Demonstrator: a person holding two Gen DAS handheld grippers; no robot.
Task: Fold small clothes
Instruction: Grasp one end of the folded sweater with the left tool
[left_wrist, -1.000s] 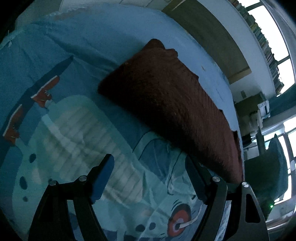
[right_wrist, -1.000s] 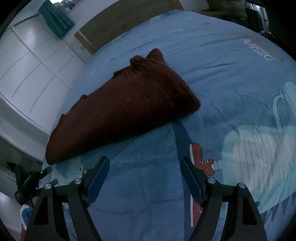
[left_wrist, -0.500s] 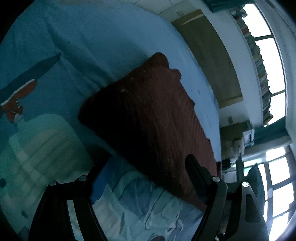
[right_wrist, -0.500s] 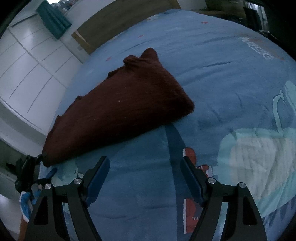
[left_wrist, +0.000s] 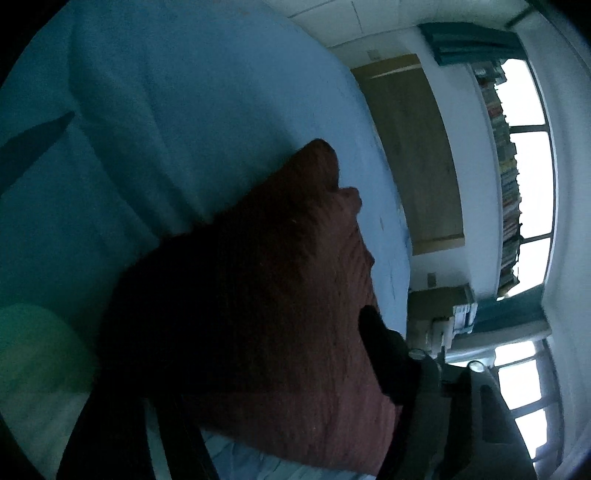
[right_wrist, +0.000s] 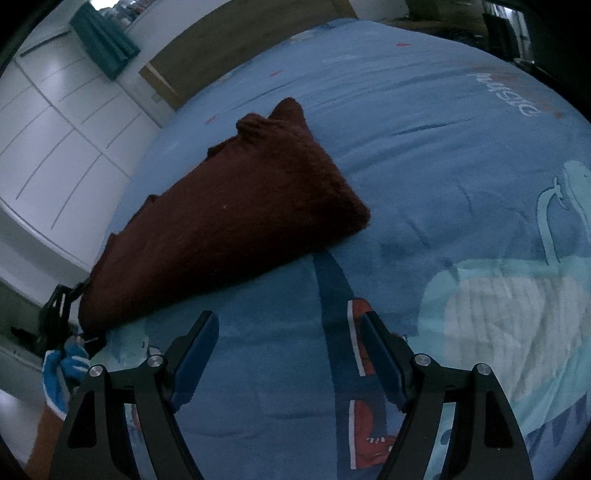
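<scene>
Left hand-held gripper (left_wrist: 236, 373), fingers spread around the dark red knitted garment (right_wrist: 229, 221) at the bed (right_wrist: 424, 155) edge, ready to pinch; right hand-held gripper (right_wrist: 284, 354) hovers spread, empty.

A blue cartoon-print bedspread (right_wrist: 424, 155) covers the bed; white cabinets (right_wrist: 55, 140), a bookshelf (left_wrist: 508, 177) and bright windows (left_wrist: 532, 184) stand beyond.

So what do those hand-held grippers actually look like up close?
The right hand-held gripper is a black frame with two angled arms, silver screws at the joints and flat blue pads on its fingers. The left hand-held gripper looks the same black build with silver screws, but it is dark and partly buried in the maroon garment. No cables or sleeves show.
</scene>
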